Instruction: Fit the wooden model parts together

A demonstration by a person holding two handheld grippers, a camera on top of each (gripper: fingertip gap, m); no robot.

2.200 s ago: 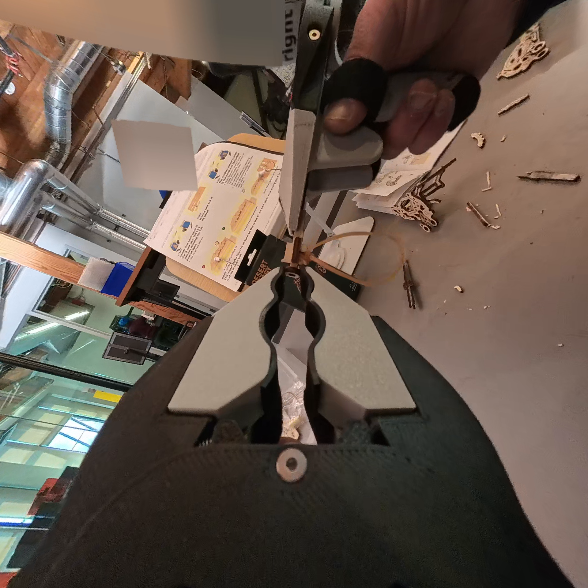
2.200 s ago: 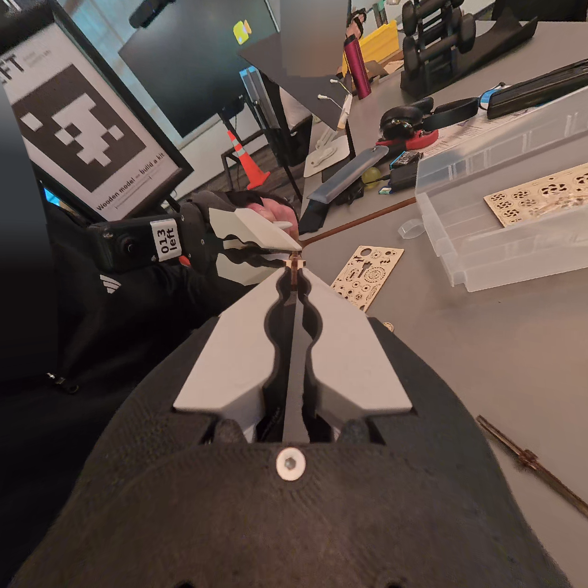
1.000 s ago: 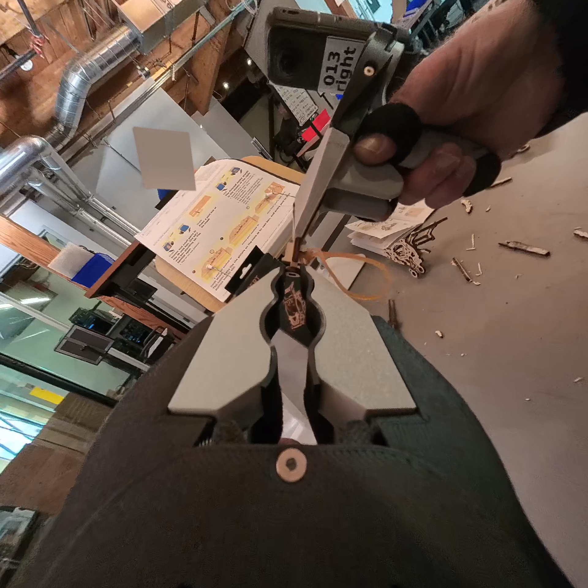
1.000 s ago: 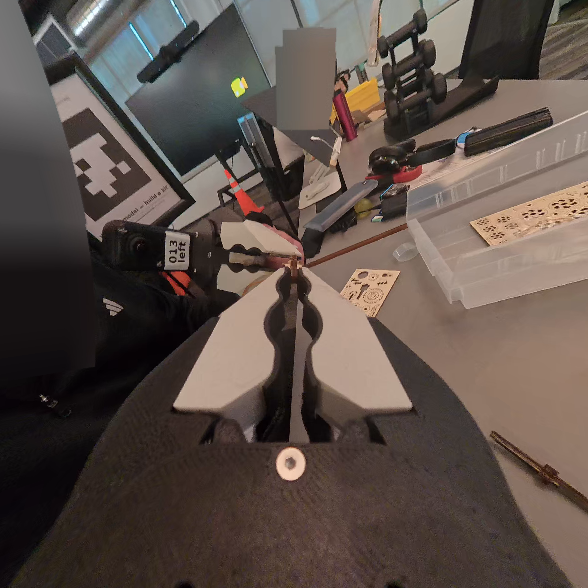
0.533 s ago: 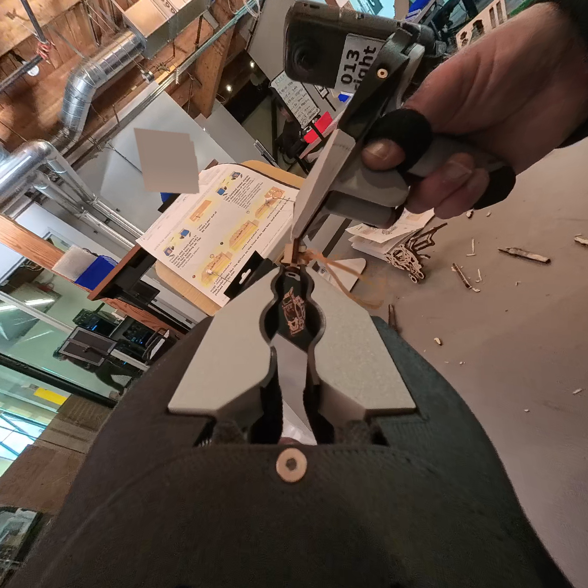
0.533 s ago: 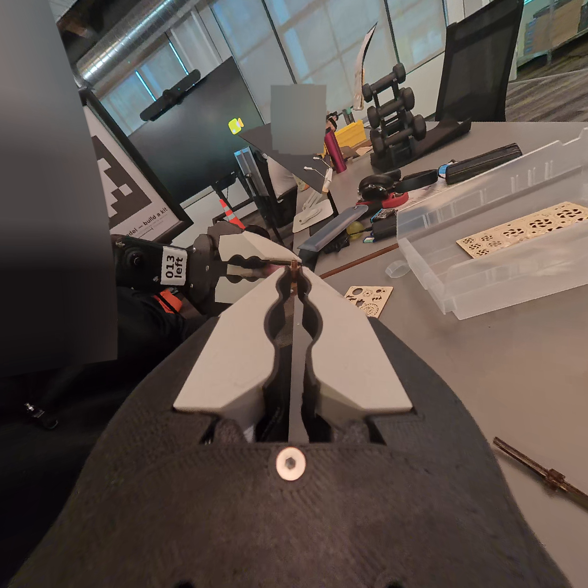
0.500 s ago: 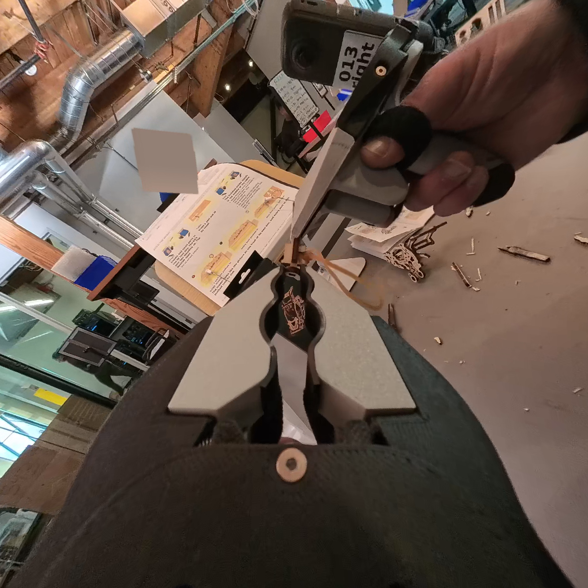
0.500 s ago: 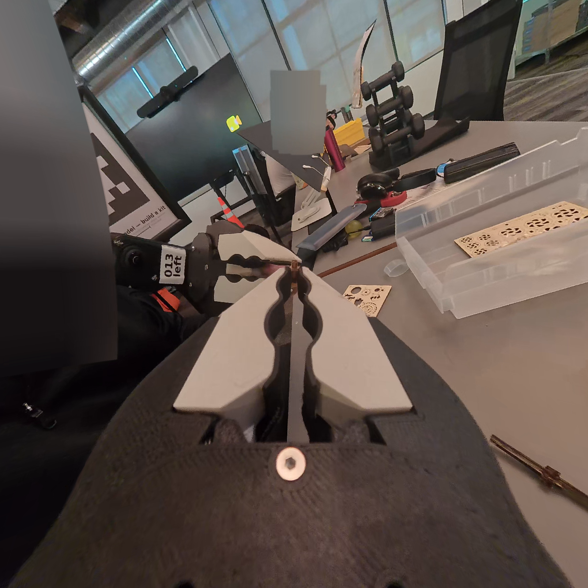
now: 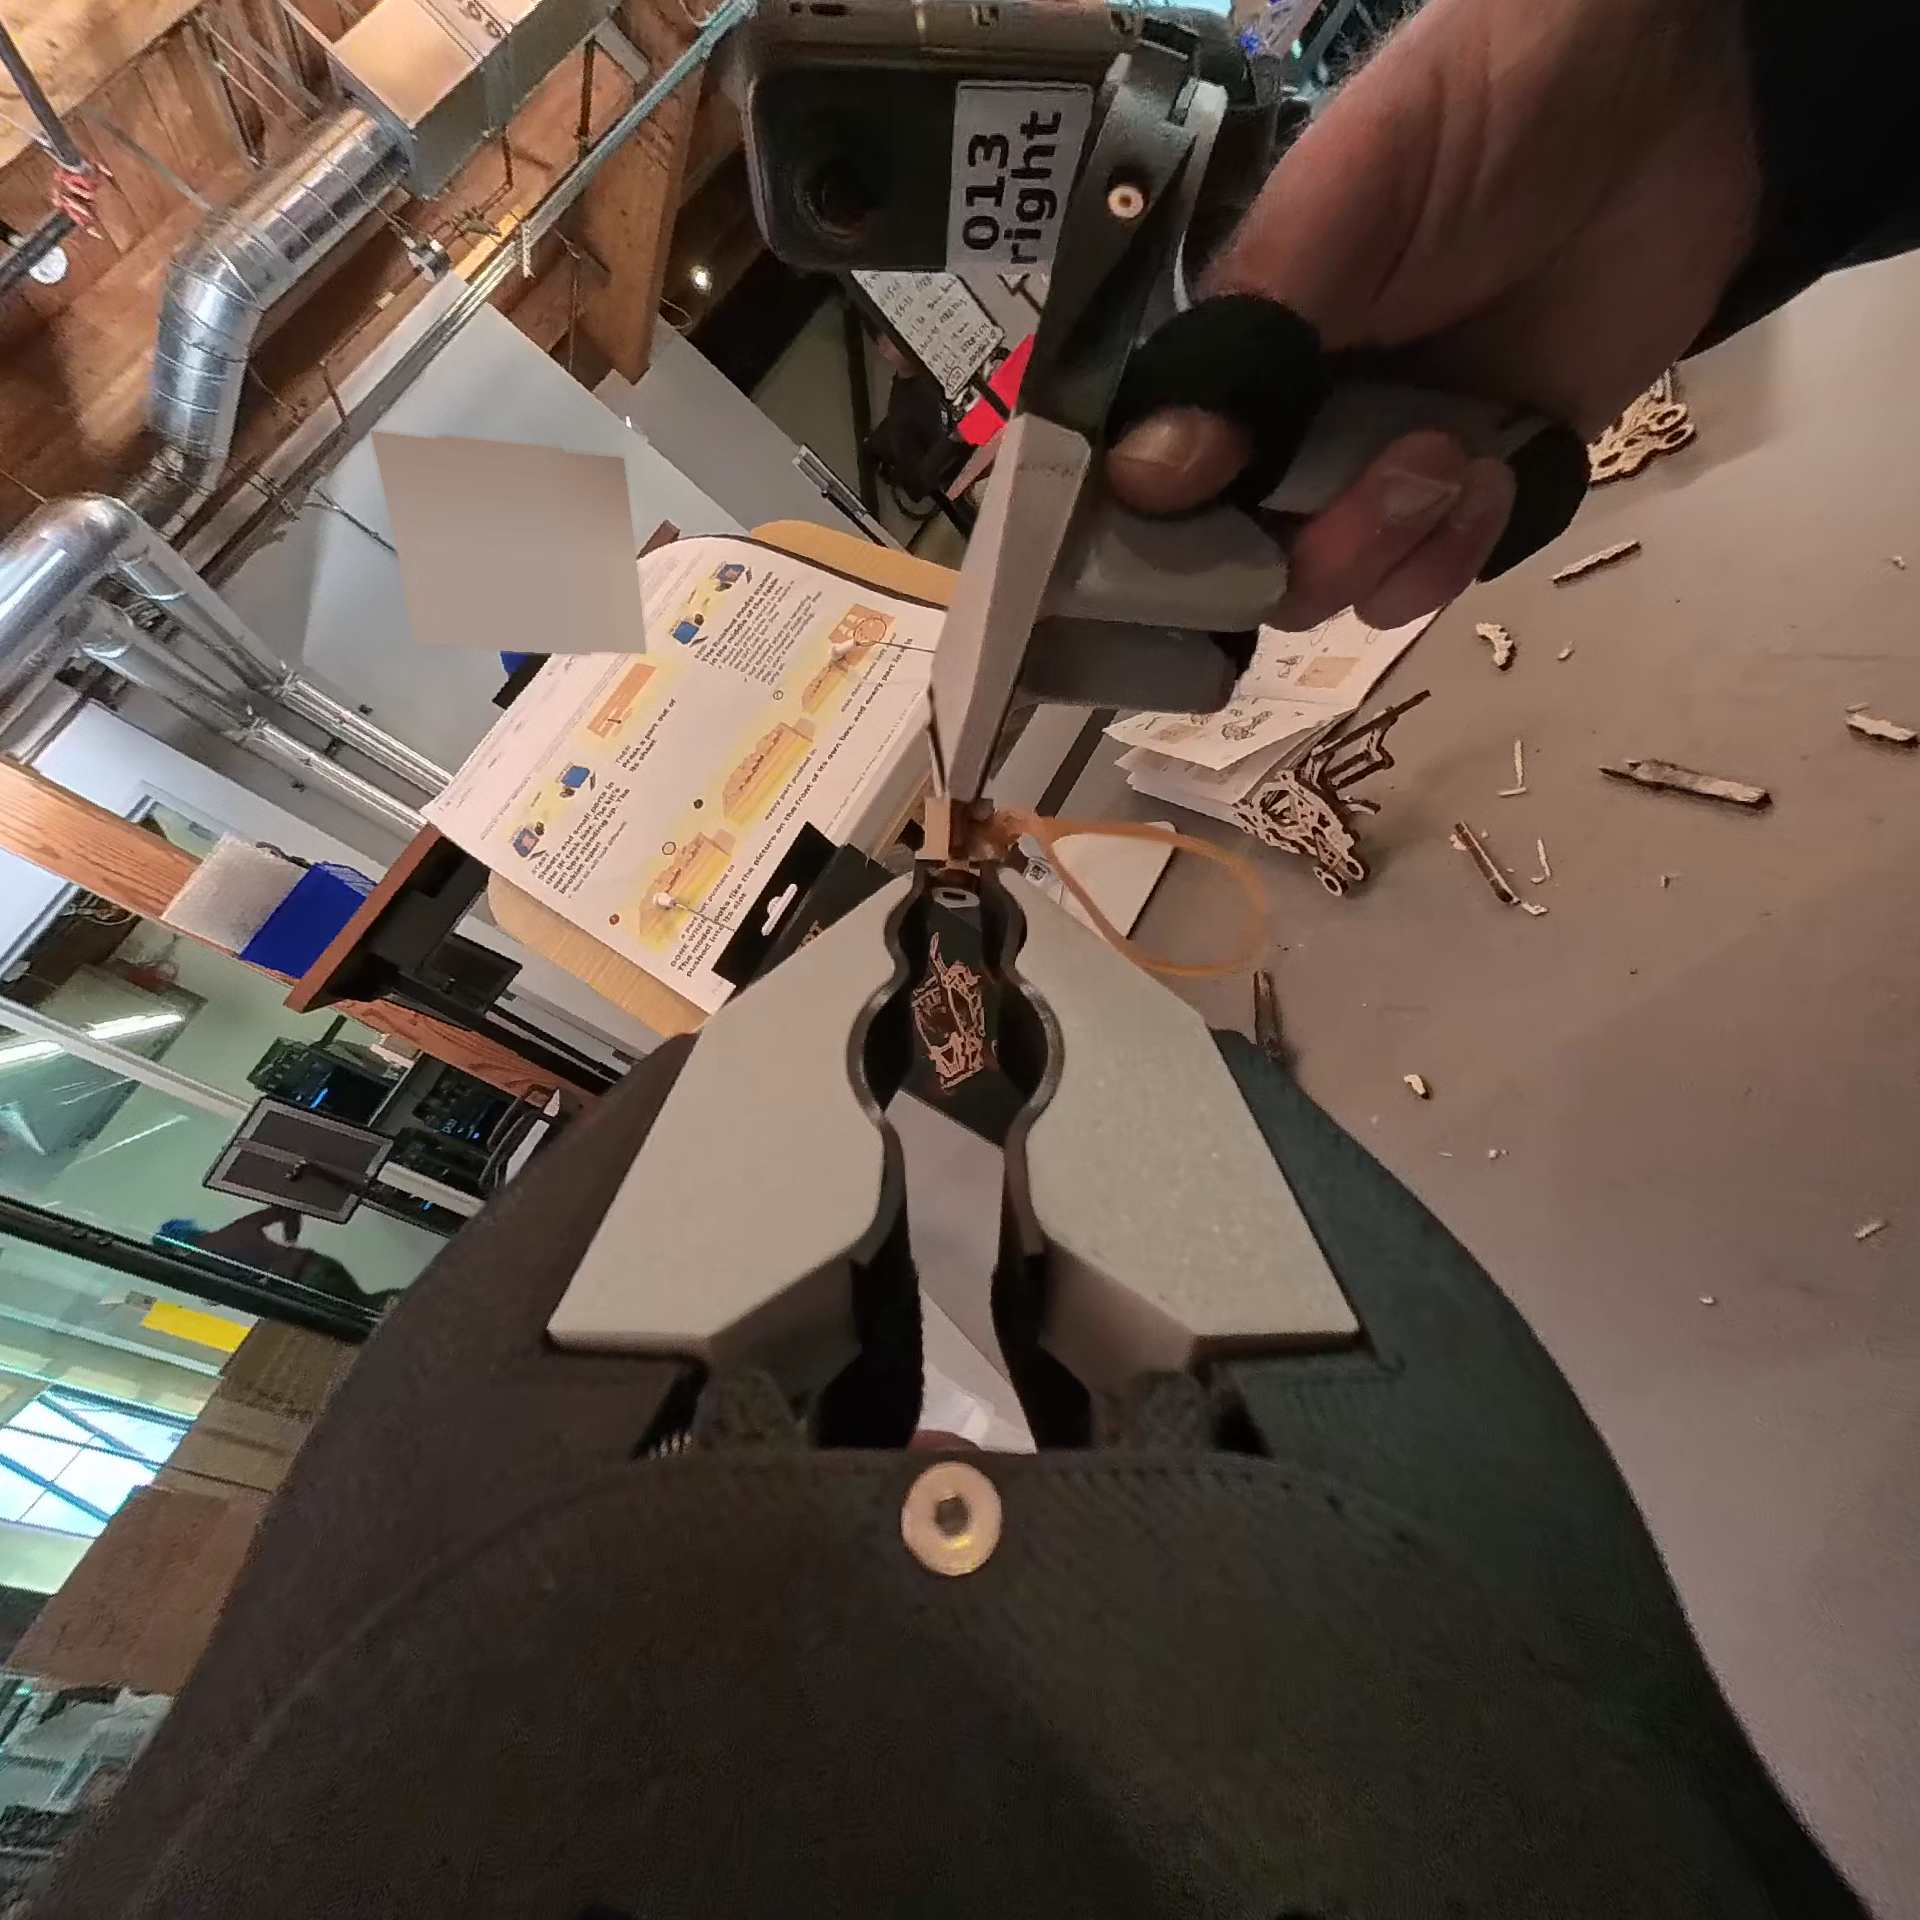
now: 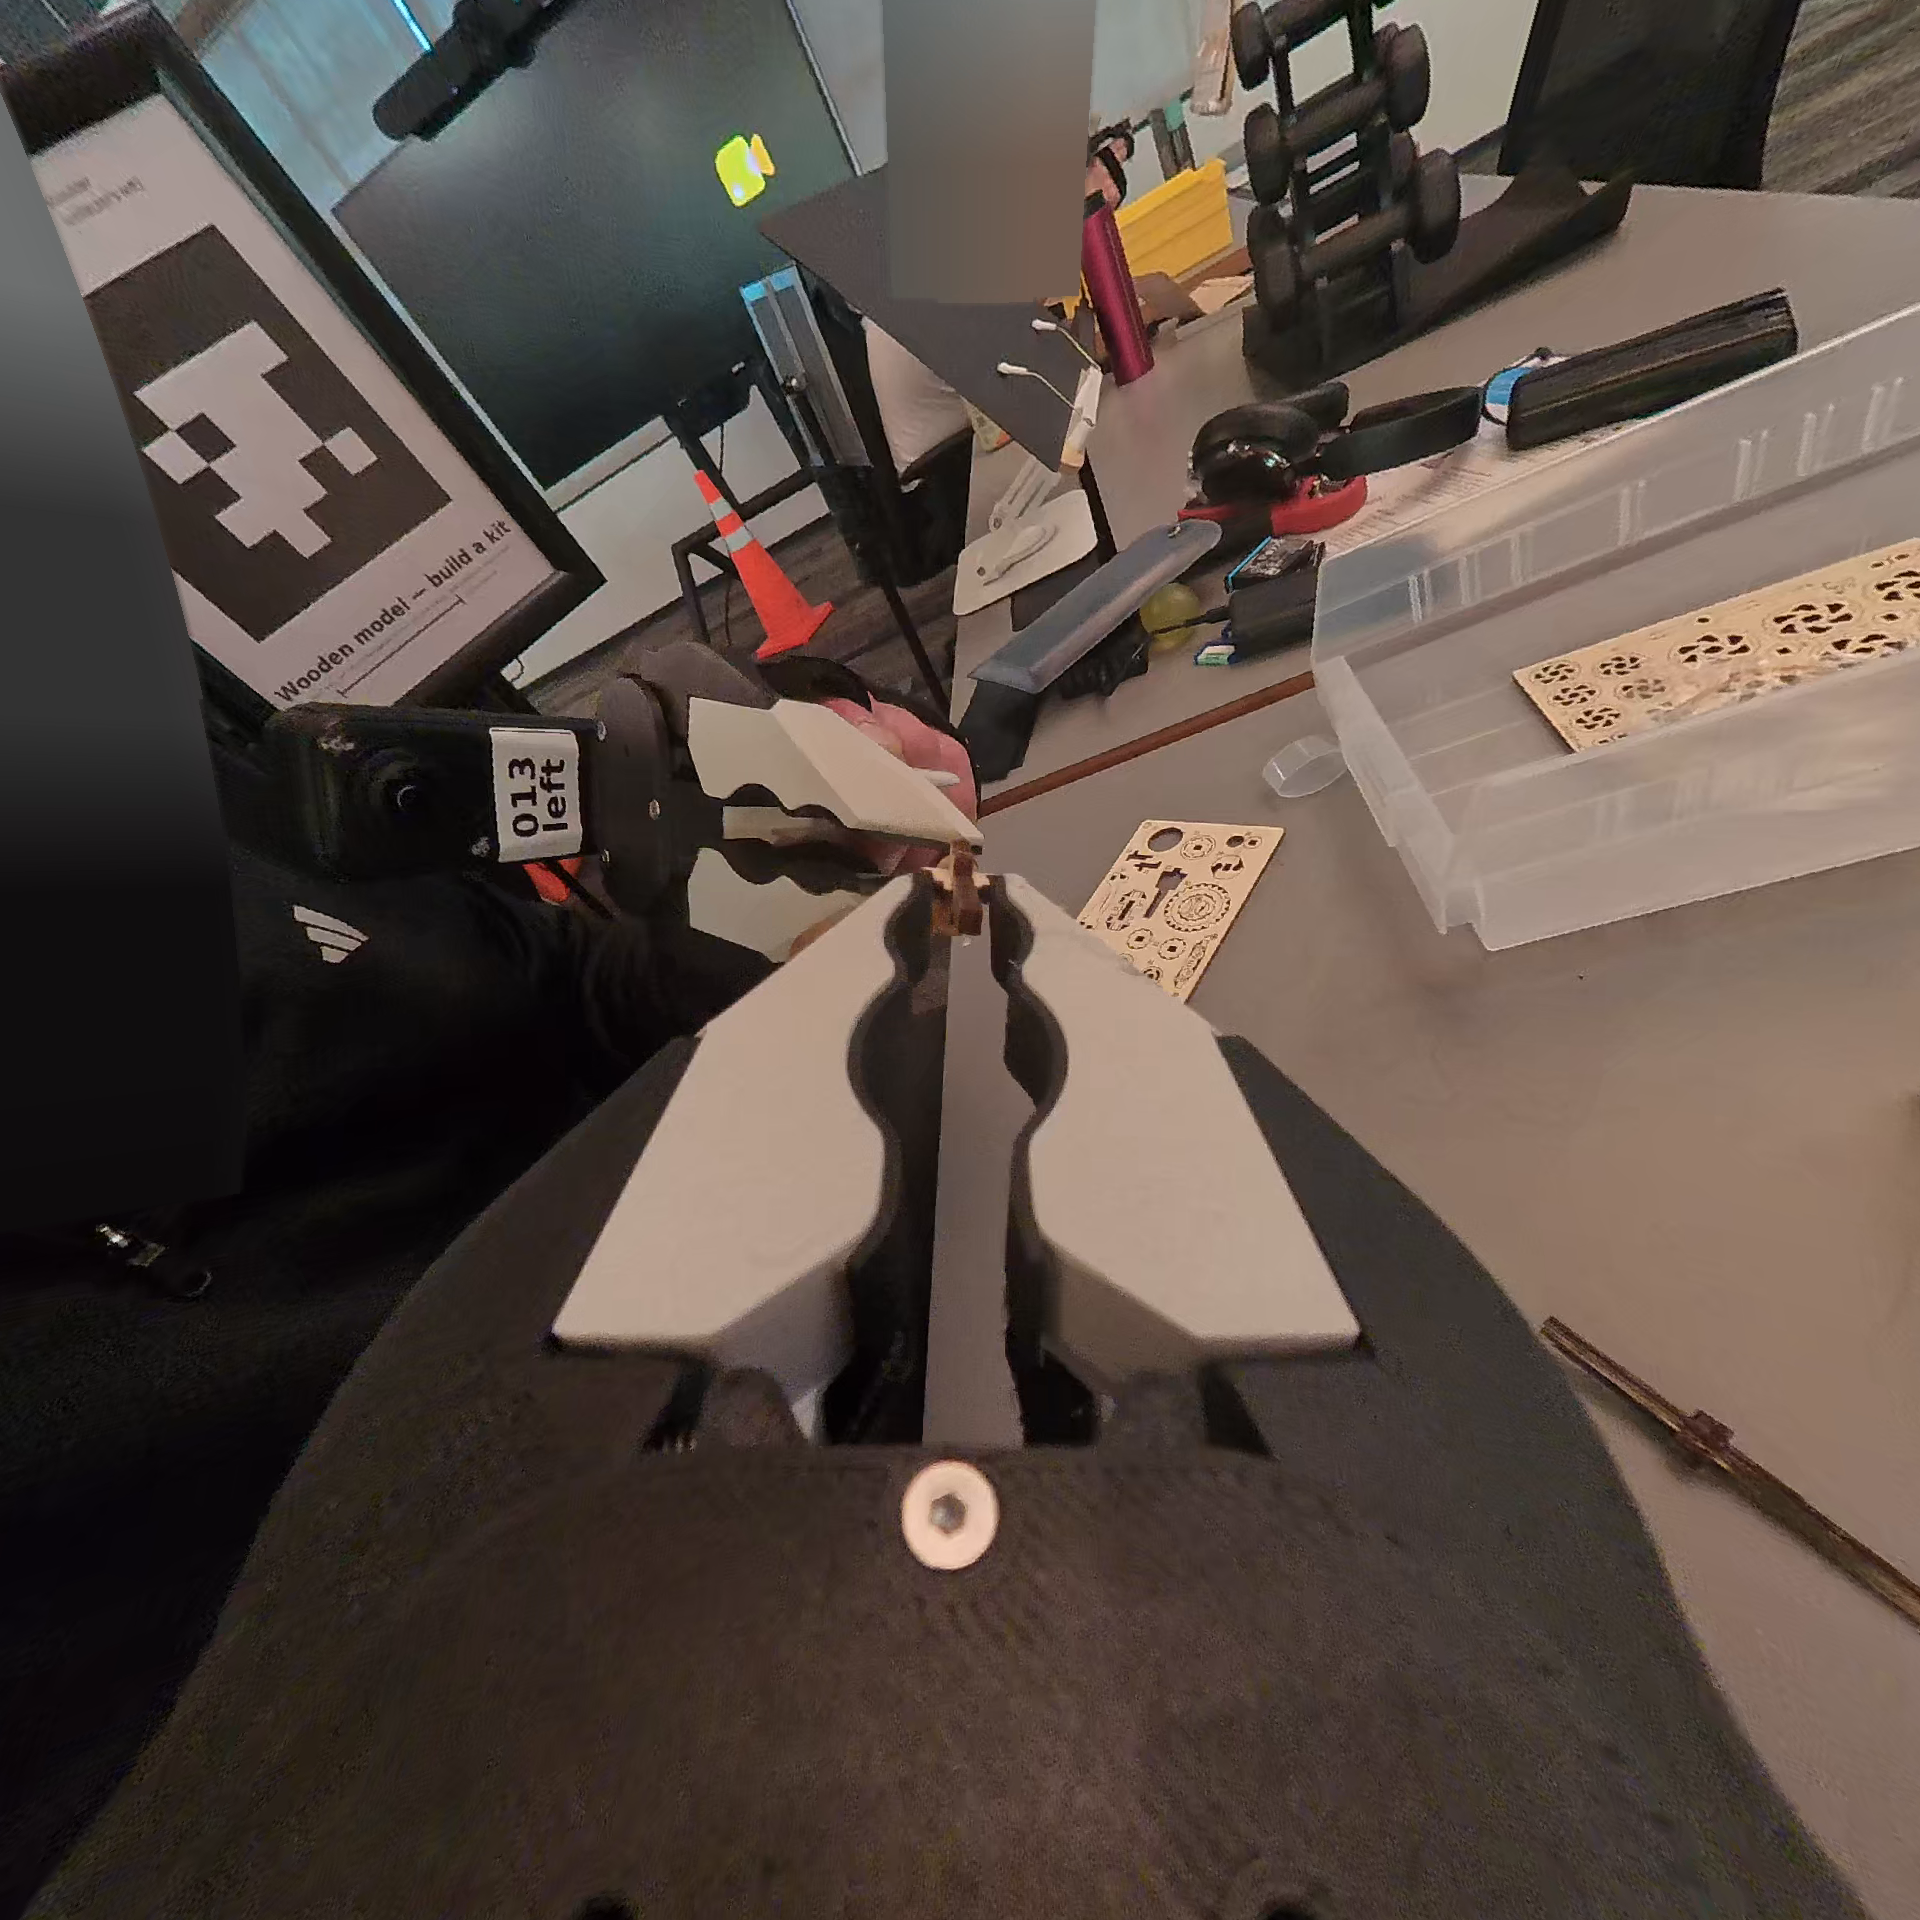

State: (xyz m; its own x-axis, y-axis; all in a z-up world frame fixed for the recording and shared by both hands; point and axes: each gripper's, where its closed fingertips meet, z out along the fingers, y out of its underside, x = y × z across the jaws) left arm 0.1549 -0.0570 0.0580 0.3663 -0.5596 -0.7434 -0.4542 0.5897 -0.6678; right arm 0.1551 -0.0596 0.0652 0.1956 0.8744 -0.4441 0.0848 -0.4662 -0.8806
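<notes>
Both jaws tight on wooden part (image 9: 954,840)

A white sticker (image 9: 1013,182) with black print sits on the body of the right tool (image 9: 964,795), top centre of the left wrist view. A matching sticker (image 10: 540,795) is on the left tool (image 10: 961,836), at left of centre in the right wrist view. At upper left there, a framed sign (image 10: 281,447) carries a black-and-white block marker with a printed line beneath. An instruction sheet (image 9: 727,748) with yellow pictures and small print fills the left wrist view's centre. Beside it, a booklet (image 9: 1278,686) lies on the desk (image 9: 1662,1039). A handwritten sheet (image 9: 935,322) hangs behind.
</notes>
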